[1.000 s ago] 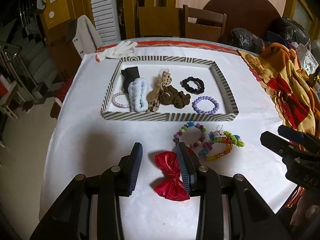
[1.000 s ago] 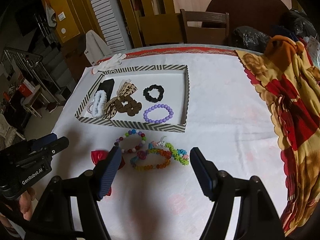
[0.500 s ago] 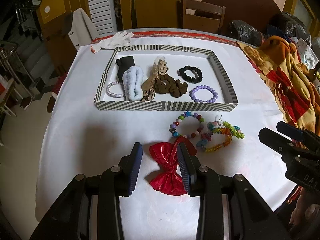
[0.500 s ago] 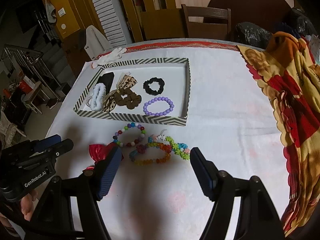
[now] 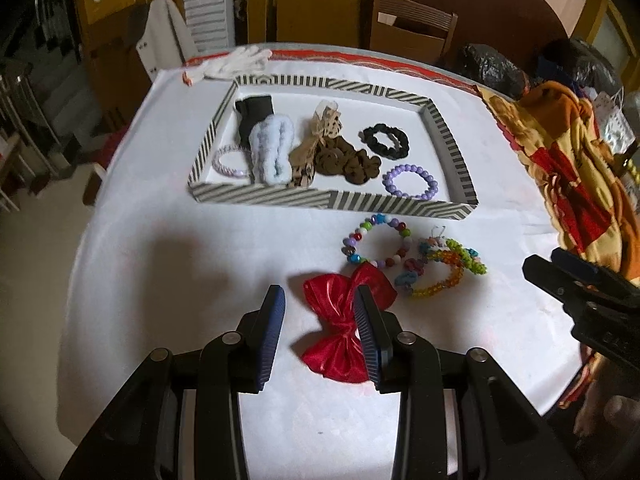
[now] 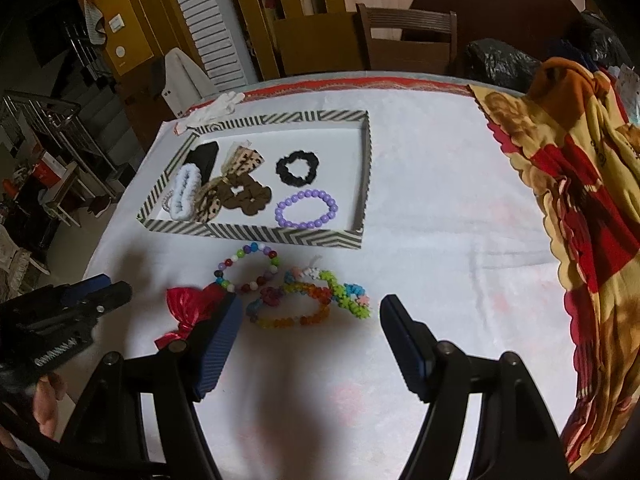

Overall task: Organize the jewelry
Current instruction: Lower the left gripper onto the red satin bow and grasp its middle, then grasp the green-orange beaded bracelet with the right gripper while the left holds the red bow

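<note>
A striped tray (image 5: 328, 200) (image 6: 256, 237) holds scrunchies, a fluffy blue band, a leopard bow and a purple bead bracelet (image 5: 410, 182) (image 6: 306, 209). In front of it on the white table lie a red satin bow (image 5: 340, 332) (image 6: 188, 308), a multicolour bead bracelet (image 5: 376, 242) (image 6: 248, 268) and tangled rainbow bracelets (image 5: 440, 268) (image 6: 312, 300). My left gripper (image 5: 320, 312) is open, its fingers straddling the red bow just above it. My right gripper (image 6: 308, 340) is open and empty, just short of the rainbow bracelets.
A patterned orange, red and yellow cloth (image 6: 580, 200) covers the table's right side. A white glove (image 5: 232, 64) lies behind the tray. Wooden chairs (image 6: 404, 40) stand beyond the far edge. The table's left edge drops to the floor.
My left gripper has shifted left, so the red bow now sits between its fingers instead of beside the right one. The right gripper has barely moved.
</note>
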`<state>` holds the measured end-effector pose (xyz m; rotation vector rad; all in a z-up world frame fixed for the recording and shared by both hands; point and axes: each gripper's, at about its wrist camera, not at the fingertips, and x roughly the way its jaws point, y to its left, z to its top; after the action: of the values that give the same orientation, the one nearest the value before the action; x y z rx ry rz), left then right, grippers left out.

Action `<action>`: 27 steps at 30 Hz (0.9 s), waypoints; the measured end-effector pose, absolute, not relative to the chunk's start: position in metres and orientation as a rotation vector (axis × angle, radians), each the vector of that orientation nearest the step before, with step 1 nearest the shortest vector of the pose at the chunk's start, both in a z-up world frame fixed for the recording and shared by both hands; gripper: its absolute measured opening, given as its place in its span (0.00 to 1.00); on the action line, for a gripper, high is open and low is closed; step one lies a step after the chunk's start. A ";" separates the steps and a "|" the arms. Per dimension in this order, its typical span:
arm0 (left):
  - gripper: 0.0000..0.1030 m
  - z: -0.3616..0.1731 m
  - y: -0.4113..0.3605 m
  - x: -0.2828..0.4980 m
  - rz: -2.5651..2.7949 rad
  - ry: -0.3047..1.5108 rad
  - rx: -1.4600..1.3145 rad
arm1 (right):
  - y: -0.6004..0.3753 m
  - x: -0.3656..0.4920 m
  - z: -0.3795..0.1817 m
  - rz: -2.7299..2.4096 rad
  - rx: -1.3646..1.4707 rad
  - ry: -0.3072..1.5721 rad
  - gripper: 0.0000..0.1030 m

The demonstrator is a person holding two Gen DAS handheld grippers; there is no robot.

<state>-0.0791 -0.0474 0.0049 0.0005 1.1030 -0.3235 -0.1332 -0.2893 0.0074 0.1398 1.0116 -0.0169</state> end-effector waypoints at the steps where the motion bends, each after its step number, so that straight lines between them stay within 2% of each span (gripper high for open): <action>1: 0.26 0.001 -0.046 -0.079 -0.338 1.116 -0.012 | -0.291 -0.133 0.005 -0.019 0.142 1.017 0.72; 7: 0.26 -0.024 -0.054 -0.080 -0.390 1.197 -0.007 | -0.293 -0.133 -0.015 -0.006 0.149 1.062 0.72; 22: 0.26 -0.061 -0.068 -0.069 -0.384 1.268 0.022 | -0.324 -0.114 -0.054 -0.024 0.133 1.103 0.72; 27: 0.26 -0.074 -0.070 -0.066 -0.366 1.304 0.028 | -0.321 -0.098 -0.060 0.049 0.114 1.102 0.55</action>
<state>-0.0655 -0.0699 -0.0738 0.0278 1.3038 -0.3660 -0.0976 -0.3206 -0.0597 0.1138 1.1020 0.0493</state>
